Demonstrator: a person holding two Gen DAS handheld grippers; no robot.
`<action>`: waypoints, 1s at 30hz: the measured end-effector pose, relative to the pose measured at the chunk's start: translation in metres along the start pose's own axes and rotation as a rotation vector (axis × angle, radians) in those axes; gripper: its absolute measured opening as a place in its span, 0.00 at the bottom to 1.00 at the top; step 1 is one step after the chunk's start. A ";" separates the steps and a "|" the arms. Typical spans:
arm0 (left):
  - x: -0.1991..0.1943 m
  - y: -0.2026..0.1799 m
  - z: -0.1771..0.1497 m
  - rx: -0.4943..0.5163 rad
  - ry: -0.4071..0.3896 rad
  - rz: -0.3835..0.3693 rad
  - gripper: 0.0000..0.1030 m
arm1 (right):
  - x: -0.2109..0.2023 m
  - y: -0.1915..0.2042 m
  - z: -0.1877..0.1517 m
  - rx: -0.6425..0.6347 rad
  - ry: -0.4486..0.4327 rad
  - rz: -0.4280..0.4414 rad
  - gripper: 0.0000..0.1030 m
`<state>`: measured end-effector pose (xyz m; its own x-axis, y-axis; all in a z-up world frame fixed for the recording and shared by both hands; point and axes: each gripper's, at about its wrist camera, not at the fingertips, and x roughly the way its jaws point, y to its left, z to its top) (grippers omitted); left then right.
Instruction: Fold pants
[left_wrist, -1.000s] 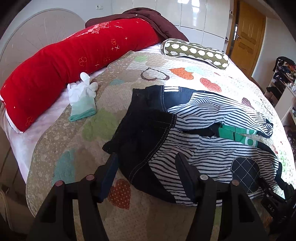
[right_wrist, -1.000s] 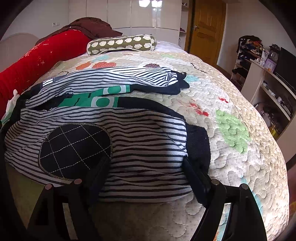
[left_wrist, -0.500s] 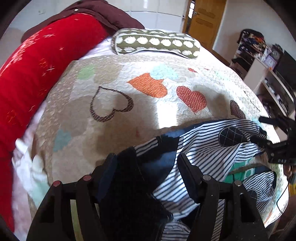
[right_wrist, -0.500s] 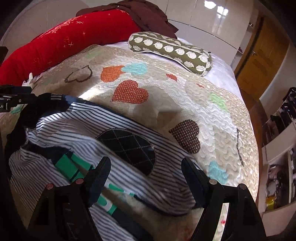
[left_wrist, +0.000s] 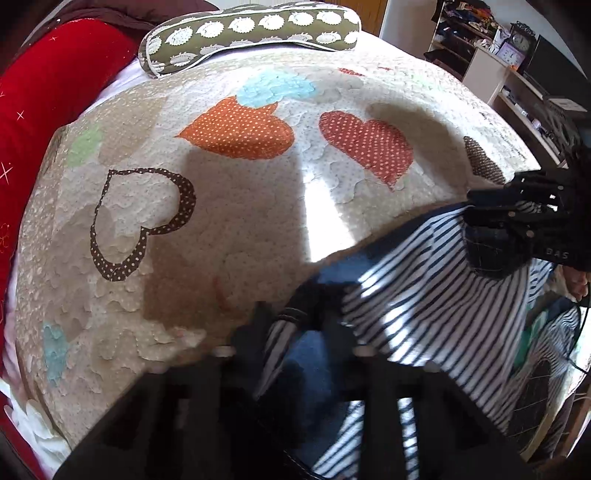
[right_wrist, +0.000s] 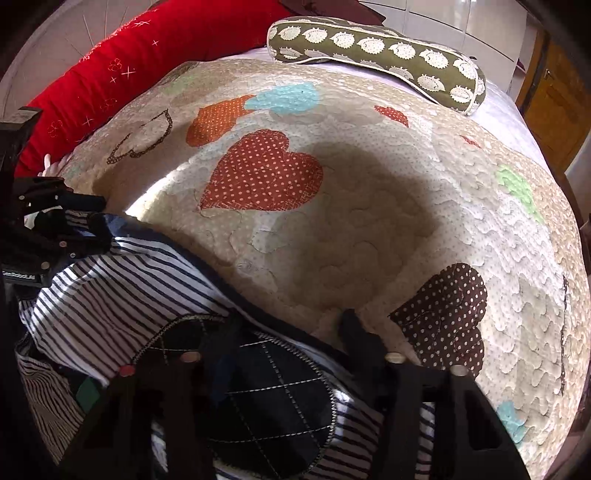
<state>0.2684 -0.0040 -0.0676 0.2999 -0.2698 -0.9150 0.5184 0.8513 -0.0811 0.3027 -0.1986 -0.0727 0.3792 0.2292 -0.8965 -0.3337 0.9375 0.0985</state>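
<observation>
The pants (left_wrist: 424, 295) are navy-and-white striped with dark navy panels and a round quilted knee patch (right_wrist: 273, 398). They hang lifted off the quilted bedspread (left_wrist: 229, 229). My left gripper (left_wrist: 295, 325) is shut on the navy waist end of the pants. My right gripper (right_wrist: 284, 332) is shut on the striped leg by the knee patch (left_wrist: 491, 254). Each gripper shows in the other's view: the right one (left_wrist: 524, 218) at the right edge, the left one (right_wrist: 51, 229) at the left edge. The pants (right_wrist: 122, 291) stretch between them.
The bedspread (right_wrist: 369, 221) has heart patches. A red bolster (left_wrist: 44, 92) lies along the left side and an olive patterned pillow (left_wrist: 251, 29) at the head. White gloves (left_wrist: 33, 424) lie at the lower left. Shelves (left_wrist: 517, 74) and a wooden door (right_wrist: 554, 96) stand to the right.
Both grippers closed on the pants and lifted them off the bed. They carried them toward the middle of the bedspread, with the cameras tilting toward the pillows.
</observation>
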 end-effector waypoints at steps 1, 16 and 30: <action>-0.004 -0.003 0.000 -0.003 -0.013 0.013 0.06 | -0.003 0.003 0.000 0.002 0.005 0.024 0.06; -0.149 -0.069 -0.106 -0.030 -0.287 0.072 0.05 | -0.133 0.068 -0.078 0.011 -0.166 -0.015 0.04; -0.108 -0.076 -0.235 -0.340 -0.168 -0.014 0.13 | -0.118 0.114 -0.229 0.207 -0.151 0.060 0.22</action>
<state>0.0089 0.0661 -0.0558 0.4362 -0.3282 -0.8378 0.2366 0.9402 -0.2452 0.0222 -0.1784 -0.0541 0.4941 0.3078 -0.8131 -0.1820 0.9511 0.2494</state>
